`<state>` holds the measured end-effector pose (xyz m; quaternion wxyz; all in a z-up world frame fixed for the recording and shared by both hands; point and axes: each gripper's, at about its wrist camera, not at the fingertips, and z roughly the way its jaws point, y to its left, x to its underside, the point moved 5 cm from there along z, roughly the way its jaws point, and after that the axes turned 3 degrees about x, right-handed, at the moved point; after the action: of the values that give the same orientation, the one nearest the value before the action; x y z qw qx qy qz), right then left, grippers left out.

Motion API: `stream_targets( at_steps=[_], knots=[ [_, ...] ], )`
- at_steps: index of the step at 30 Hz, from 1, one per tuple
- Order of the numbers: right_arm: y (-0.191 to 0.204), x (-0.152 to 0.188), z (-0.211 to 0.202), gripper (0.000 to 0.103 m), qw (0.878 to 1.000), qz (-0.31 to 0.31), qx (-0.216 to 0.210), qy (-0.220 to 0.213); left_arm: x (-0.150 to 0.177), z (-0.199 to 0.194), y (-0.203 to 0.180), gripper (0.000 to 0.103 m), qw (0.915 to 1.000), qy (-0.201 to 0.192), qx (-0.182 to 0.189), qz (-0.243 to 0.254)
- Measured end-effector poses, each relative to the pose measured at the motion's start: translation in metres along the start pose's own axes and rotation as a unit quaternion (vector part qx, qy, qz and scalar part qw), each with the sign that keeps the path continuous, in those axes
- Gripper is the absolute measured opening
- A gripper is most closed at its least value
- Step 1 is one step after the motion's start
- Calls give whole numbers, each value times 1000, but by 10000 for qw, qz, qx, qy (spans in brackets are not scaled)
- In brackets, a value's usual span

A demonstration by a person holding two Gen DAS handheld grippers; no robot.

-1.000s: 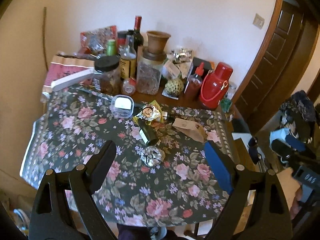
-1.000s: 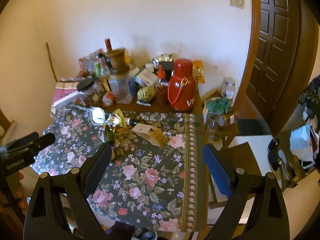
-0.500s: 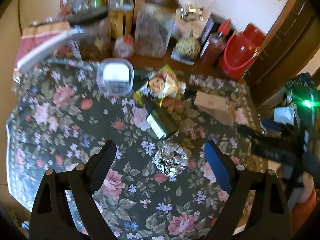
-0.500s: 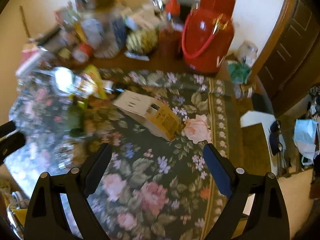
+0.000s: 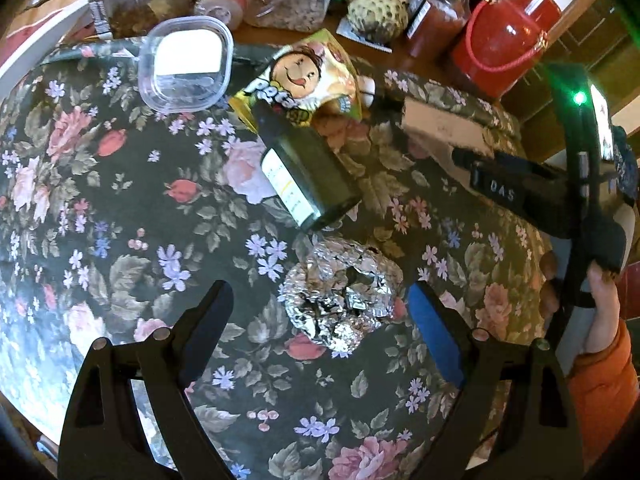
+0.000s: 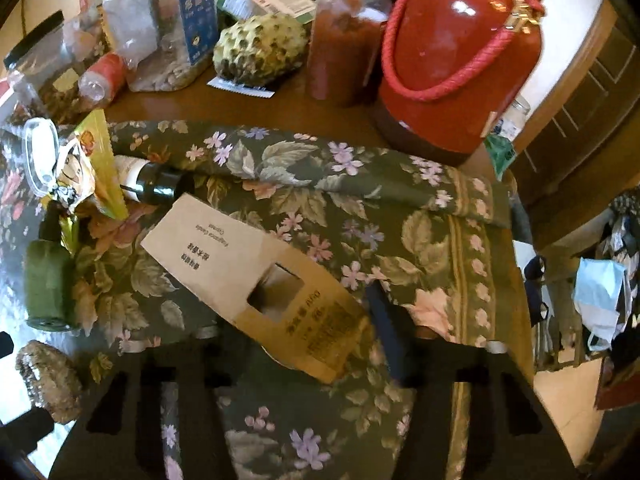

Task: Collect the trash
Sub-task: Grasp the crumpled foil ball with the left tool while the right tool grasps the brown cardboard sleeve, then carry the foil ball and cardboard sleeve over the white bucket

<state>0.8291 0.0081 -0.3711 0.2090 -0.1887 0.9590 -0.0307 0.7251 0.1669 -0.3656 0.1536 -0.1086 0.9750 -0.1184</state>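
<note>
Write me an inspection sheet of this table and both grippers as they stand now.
Surface: floral tablecloth over a table, bare wood showing at the back.
Job's things: crumpled foil ball; dark green bottle lying on its side; snack bag at its neck; brown cardboard box lying flat; clear plastic tub.
Clutter: red thermos, red sauce bottle, custard apple and jars along the back.
Grippers: left gripper open, straddling the foil ball, not yet closed on it; right gripper open, blurred, around the near end of the cardboard box.
Cables: nothing seen.
Surroundings: brown wooden door at right.
</note>
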Motion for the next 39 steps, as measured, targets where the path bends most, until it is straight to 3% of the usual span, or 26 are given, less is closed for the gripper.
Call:
stream_targets(
  at_steps=[2,5,12,15,19,25,32,39],
  knots=[
    [3,-3,2,33,9999,-35,45,-91,0,4,-1,90,10000,34,-13,41],
    [2,-3,-3,4,9999,12,-14,-143,0,7,-4,90,10000,58,0,77],
    [-2,6,-25,3,9993,216,-283,-143,-5,22,-19,89,9997,84,-80,223],
    [-7,10,-41,2,9987,278,-378,-188,-5,26,-25,83,9994,93,-157,307],
    [-10,21,-61,2,9974,390,-565,-197,-2,36,-32,62,9988,80,-311,377],
    [-18,36,-93,2,9945,625,-803,-250,10,30,-43,56,9978,-29,-365,555],
    [-36,47,-126,2,9923,733,-831,-552,19,-17,-63,55,9977,-543,-143,387],
    [-61,62,-168,2,9885,695,-898,-995,23,-87,-87,55,9897,-1365,-297,316]
  ],
)
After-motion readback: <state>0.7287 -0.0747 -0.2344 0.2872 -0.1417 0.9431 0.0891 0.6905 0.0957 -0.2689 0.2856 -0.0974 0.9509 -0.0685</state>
